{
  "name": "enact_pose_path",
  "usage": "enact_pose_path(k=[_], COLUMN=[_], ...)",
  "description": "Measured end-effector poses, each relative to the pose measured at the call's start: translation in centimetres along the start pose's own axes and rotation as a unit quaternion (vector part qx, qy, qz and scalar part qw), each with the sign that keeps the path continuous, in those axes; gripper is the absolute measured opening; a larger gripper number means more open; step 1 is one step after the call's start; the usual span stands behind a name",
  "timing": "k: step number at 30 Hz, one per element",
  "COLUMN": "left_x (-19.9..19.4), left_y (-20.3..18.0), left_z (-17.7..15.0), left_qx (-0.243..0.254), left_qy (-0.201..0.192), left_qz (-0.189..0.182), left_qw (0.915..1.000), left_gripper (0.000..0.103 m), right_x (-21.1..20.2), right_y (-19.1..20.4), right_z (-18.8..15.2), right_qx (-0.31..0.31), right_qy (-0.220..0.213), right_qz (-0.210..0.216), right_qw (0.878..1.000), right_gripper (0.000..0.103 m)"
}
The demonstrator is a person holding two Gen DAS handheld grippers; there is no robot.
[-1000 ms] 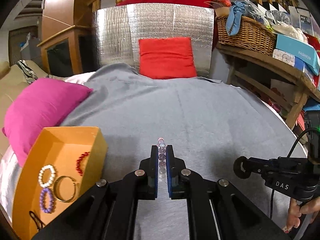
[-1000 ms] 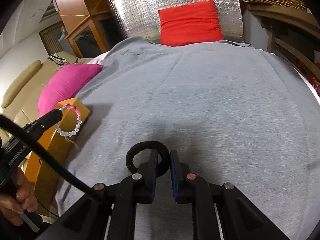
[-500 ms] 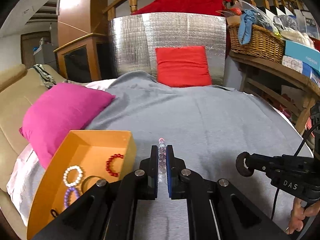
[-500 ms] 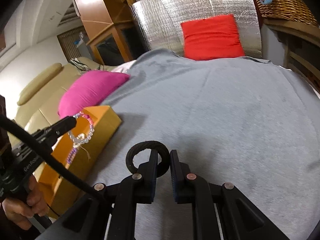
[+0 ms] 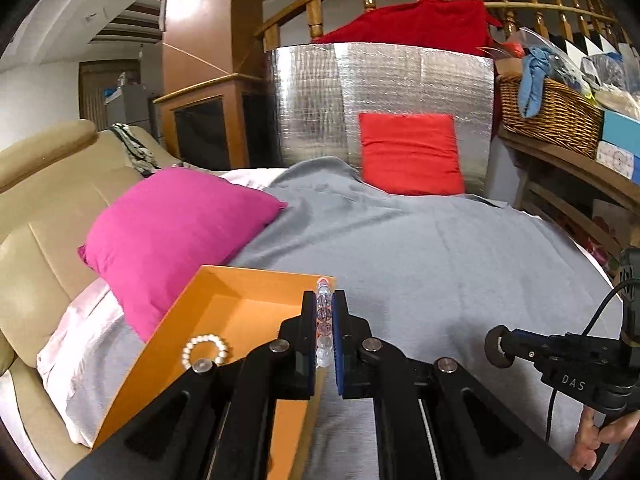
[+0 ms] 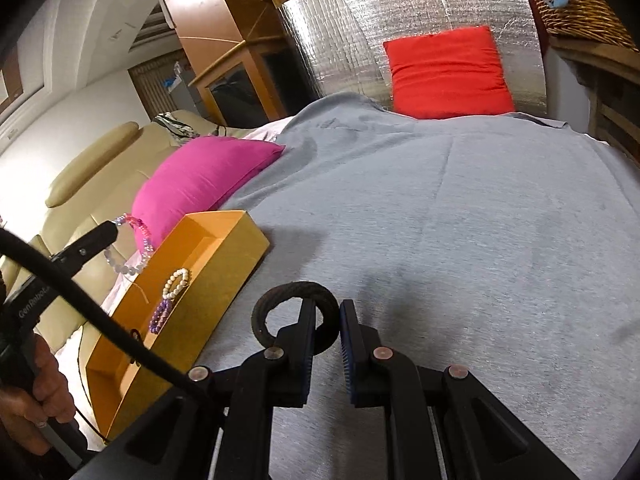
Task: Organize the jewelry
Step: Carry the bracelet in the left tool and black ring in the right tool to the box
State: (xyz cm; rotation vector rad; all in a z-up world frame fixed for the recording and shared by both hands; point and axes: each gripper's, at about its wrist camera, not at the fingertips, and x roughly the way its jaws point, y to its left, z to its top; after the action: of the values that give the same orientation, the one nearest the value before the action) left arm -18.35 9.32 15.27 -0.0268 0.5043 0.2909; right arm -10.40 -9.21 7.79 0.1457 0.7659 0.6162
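In the left wrist view my left gripper [image 5: 323, 322] is shut on a bracelet of clear and pink beads [image 5: 323, 304], held edge-on above the near right corner of an orange box [image 5: 240, 312]. A white pearl bracelet [image 5: 206, 352] lies in the box. In the right wrist view my right gripper [image 6: 328, 330] is shut on a black ring [image 6: 280, 300], just above the grey blanket and right of the box [image 6: 228, 264]. The beaded bracelet [image 6: 132, 248] dangles from the left gripper [image 6: 108, 232] beside the box's far left side. White [image 6: 176, 282] and purple [image 6: 160, 316] bracelets rest inside.
A grey blanket [image 6: 460, 220] covers the bed. A pink pillow [image 5: 172, 232] lies behind the box and a red cushion [image 5: 410, 156] leans on a silver foil panel. A beige sofa [image 5: 44, 216] is at left, and shelves with a wicker basket [image 5: 548, 112] at right.
Both grippers have moved left toward the orange box, which now sits closer to the middle of each view. The beaded bracelet and the black ring stay gripped as before.
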Motion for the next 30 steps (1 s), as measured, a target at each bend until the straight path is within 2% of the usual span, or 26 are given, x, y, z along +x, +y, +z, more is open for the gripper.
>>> enact_pose_path(k=[20,25,30], left_x=[-0.4,-0.8,-1.6], left_y=[2.8,5.4,9.9], left_z=[-0.3,-0.6,-1.1], left_qx=[-0.013,-0.029,-0.062], left_qy=[0.002,0.007,0.018], left_qz=[0.023,0.039,0.059], left_qw=[0.9996,0.9988,0.9962], left_gripper=[0.007,0.007,0.007], right_x=[0.8,1.1,1.4], right_y=[3.3,4.9,7.5], right_z=[1.0,1.6,1.7], right_qx=[-0.012,-0.024,-0.047], right_qy=[-0.006,-0.011,-0.012], right_qz=[0.035,0.051,0.072], right_qw=[0.999,0.998,0.996], right_gripper=[0.014,0.013,0.013])
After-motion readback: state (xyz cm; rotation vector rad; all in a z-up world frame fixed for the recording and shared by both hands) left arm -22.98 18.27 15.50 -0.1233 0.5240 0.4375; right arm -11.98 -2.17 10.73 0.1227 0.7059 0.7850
